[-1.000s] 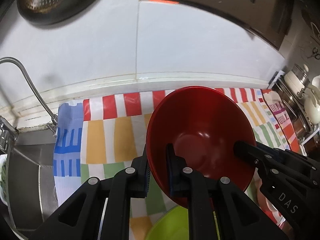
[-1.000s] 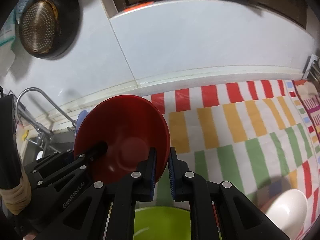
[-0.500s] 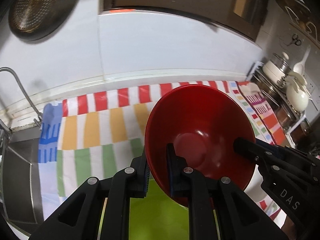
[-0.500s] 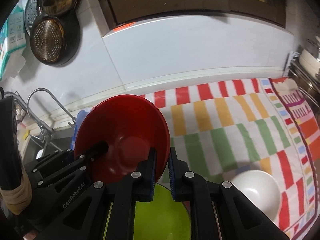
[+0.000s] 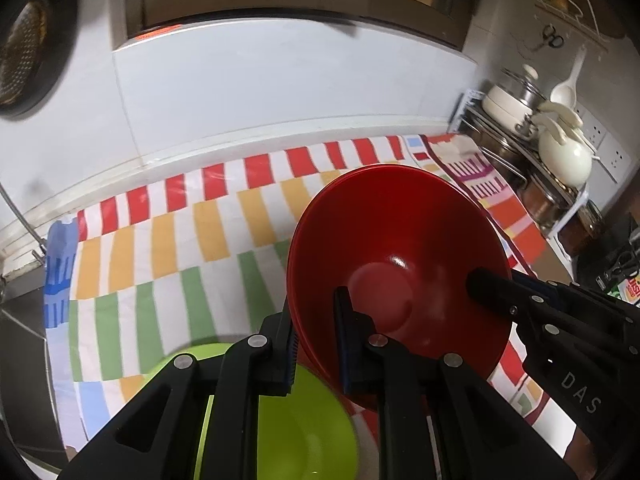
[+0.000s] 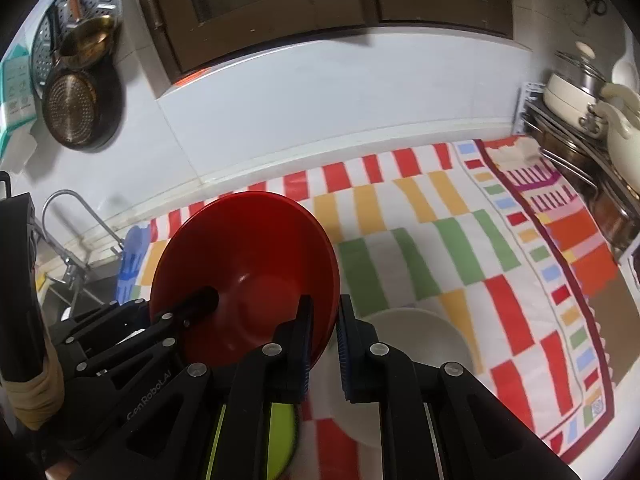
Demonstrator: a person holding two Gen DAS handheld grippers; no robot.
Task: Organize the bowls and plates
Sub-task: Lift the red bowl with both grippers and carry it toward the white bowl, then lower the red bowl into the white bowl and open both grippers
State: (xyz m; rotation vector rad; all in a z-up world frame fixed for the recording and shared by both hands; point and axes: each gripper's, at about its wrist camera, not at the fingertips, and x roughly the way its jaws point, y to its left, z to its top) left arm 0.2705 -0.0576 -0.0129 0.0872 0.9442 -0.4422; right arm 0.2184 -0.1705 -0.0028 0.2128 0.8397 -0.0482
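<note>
Two claws carry a glossy red bowl (image 5: 400, 264) above a kitchen counter (image 6: 440, 248) draped in a cloth of red, orange and green blocks. The left claw (image 5: 316, 344) pinches one side of the thin rim, one finger inside and one outside; the right claw (image 6: 322, 344) clamps the opposite edge. The bowl, smooth, wide and apparently plastic, hangs tilted in mid-air, a lime-green bowl (image 5: 304, 432) below it and a matte white bowl (image 6: 420, 340) beside that. The step appears to be transport for stacking; next likely comes levelling the red bowl, centring it over a resting bowl and lowering evenly.
</note>
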